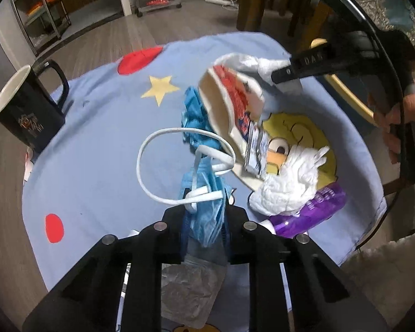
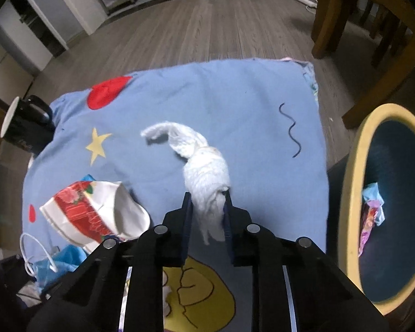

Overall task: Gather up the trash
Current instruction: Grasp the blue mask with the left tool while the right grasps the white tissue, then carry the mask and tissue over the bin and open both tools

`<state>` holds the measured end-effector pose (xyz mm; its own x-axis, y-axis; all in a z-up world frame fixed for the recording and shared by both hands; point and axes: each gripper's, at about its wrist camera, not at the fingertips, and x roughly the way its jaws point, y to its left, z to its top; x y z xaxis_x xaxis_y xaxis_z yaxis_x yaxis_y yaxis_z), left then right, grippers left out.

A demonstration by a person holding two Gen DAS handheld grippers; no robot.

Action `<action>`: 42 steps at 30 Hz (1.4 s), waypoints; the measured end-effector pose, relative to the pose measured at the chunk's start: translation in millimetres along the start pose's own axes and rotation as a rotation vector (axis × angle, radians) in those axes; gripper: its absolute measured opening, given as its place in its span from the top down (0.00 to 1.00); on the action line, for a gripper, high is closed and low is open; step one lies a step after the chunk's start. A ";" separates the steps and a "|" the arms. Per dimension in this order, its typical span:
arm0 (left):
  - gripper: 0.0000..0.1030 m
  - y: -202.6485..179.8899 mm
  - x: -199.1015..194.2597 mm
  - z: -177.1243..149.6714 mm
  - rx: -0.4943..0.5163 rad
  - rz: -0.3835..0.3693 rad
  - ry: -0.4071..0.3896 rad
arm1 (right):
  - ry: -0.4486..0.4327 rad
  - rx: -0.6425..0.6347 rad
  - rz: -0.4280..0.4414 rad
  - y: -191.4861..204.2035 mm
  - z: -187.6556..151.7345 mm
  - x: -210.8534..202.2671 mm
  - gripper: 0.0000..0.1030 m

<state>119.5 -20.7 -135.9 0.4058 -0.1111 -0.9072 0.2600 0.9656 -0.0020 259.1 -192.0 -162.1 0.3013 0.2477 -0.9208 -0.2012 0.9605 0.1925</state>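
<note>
My left gripper (image 1: 204,215) is shut on a blue face mask (image 1: 207,210) with white ear loops, held above the blue tablecloth (image 1: 96,138). My right gripper (image 2: 207,207) is shut on a crumpled white tissue (image 2: 204,177) and holds it over the cloth; it also shows in the left wrist view (image 1: 285,74). A red-and-white paper wrapper (image 1: 235,105) hangs beside the right gripper; it also shows in the right wrist view (image 2: 96,215). Another white tissue (image 1: 287,182), a purple wrapper (image 1: 312,210) and blue crumpled plastic (image 1: 193,116) lie on the cloth.
A yellow-rimmed trash bin (image 2: 354,182) stands at the table's right and holds some wrappers (image 2: 372,207). A black mug (image 1: 25,108) stands at the left edge. Wooden chair legs (image 2: 359,41) and metal shelves (image 1: 41,8) stand on the floor beyond.
</note>
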 end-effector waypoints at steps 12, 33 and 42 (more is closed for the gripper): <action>0.83 1.1 -59.8 12.9 -0.020 -0.025 -0.149 | -0.126 0.077 0.057 -7.0 -12.9 -76.9 0.80; 0.83 -38.4 -110.1 17.2 0.090 -0.065 -0.267 | -0.330 0.108 0.022 -34.6 -77.1 -217.7 0.80; 0.83 -74.4 -100.8 19.9 0.155 -0.096 -0.249 | -0.341 0.221 -0.023 -97.1 -101.0 -230.5 0.80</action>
<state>76.7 -86.1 -36.0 0.5697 -0.2731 -0.7751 0.4309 0.9024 -0.0012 115.0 -355.2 -2.8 0.6025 0.2182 -0.7677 0.0031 0.9613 0.2756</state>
